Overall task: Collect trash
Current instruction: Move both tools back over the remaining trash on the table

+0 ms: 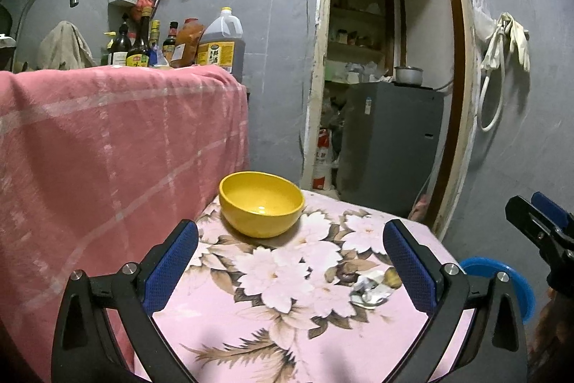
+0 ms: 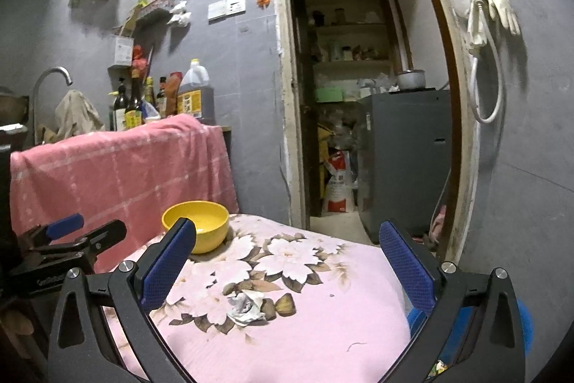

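Surface: low table under a pink floral cloth point(image 1: 323, 329), yellow round ceramic bowl point(image 1: 261, 202) at its far edge.
Trash: crumpled white-grey paper wad point(image 2: 246, 307) on the cloth, near the front.
Left gripper point(image 1: 290, 270): jaws wide apart, empty.
Right gripper point(image 2: 287, 266): jaws wide apart, empty.
Room: grey walls, red checked cloth point(image 1: 107, 146) over the counter, open wooden doorway point(image 1: 387, 70).

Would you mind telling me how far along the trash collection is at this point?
Nothing looks collected yet: the crumpled paper lies on the floral cloth, apart from the yellow bowl, which looks empty. Both the left tongs and right tongs are open and empty. Picking up the paper is left.
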### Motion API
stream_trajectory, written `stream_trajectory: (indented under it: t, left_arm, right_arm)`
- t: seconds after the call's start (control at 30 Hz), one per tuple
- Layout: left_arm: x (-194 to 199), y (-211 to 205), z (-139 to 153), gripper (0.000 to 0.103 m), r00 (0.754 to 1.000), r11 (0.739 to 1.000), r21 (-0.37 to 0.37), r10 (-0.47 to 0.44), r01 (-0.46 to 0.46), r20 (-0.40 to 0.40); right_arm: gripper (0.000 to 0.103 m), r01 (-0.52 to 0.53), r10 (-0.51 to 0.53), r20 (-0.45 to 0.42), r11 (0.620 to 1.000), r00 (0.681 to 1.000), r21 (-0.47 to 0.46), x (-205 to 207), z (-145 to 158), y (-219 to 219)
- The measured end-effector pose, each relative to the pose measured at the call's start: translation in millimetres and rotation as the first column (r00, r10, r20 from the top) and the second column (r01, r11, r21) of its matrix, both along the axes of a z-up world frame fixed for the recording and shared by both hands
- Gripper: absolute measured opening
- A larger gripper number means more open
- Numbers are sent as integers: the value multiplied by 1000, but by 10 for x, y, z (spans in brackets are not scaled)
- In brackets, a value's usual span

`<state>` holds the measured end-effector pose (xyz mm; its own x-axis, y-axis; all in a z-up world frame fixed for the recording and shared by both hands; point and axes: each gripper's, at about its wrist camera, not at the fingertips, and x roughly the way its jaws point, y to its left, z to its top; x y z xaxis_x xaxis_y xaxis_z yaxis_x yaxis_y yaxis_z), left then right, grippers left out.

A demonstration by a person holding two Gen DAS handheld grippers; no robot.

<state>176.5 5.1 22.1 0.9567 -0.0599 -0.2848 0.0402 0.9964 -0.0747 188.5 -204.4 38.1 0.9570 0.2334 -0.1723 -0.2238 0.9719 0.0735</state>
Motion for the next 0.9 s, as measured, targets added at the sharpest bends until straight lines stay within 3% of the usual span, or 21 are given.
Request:
stream_trajectory:
  t: [0.53,0.7,0.9]
  left_arm:
    - [280,-16,-230,101,999,998,61,4,-2,-36]
    - [498,-82,-331,101,996,996,88,-7,15,-91]
    - [829,-127,-476,101,977,994,106,-8,31,-213]
  right_arm:
    - [103,-31,29,-45,998,999,-57,270,-278,112]
    - [103,-22,16,-79,998,997,-66,431,-377,69]
    - [103,-19,6,-183,997,983,-68,713,-533,-1]
